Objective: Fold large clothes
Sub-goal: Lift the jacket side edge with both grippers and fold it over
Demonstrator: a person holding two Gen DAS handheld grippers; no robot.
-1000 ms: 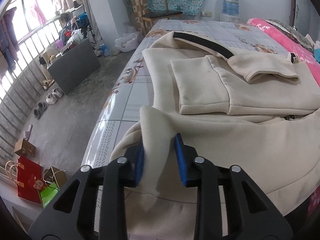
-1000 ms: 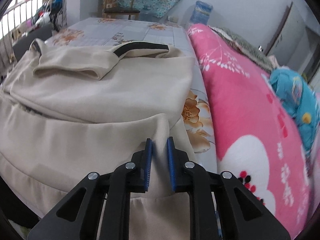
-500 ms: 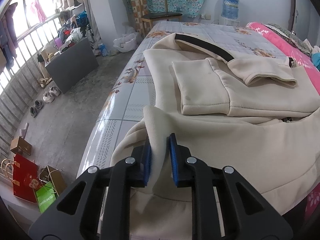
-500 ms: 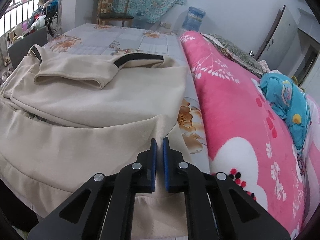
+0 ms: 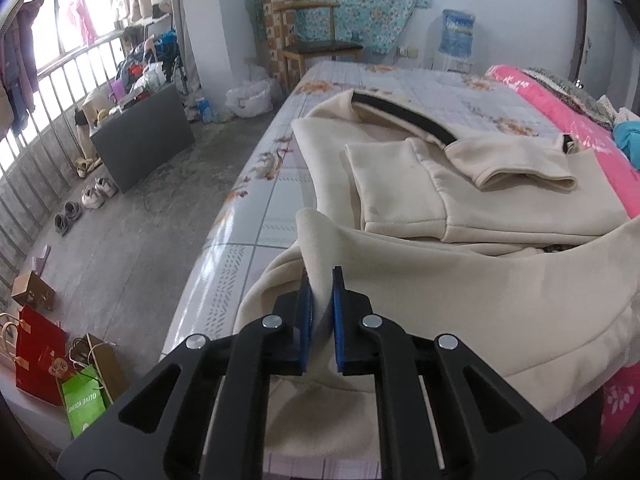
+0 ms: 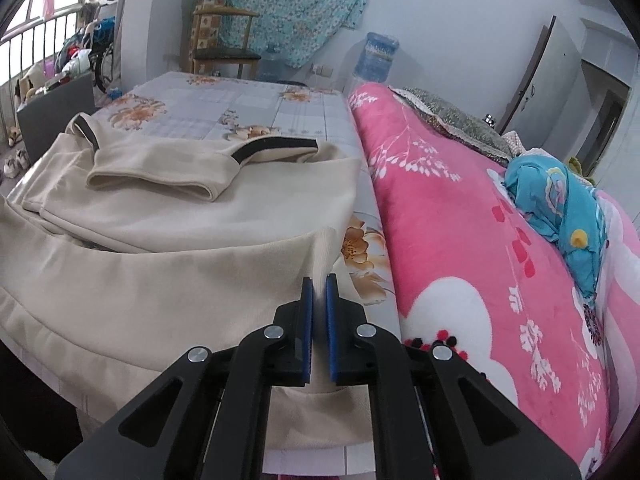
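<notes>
A large cream sweatshirt (image 5: 460, 280) with black collar trim lies on the bed, sleeves folded in over its body; it also shows in the right wrist view (image 6: 160, 264). My left gripper (image 5: 320, 280) is shut on the ribbed hem at the near left corner. My right gripper (image 6: 319, 286) is shut on the hem at the near right corner. Both corners are lifted above the bed, and the hem stretches between them.
The bed (image 5: 400, 84) has a floral tiled sheet. A pink blanket (image 6: 460, 240) with a blue cloth bundle (image 6: 560, 200) lies along the right. Left of the bed is bare floor (image 5: 120, 248) with shoes, paper bags (image 5: 48, 360) and a dark box (image 5: 140, 140).
The left gripper has closed on the hem corner. The right gripper has closed tighter on its corner. Both have lifted the hem higher.
</notes>
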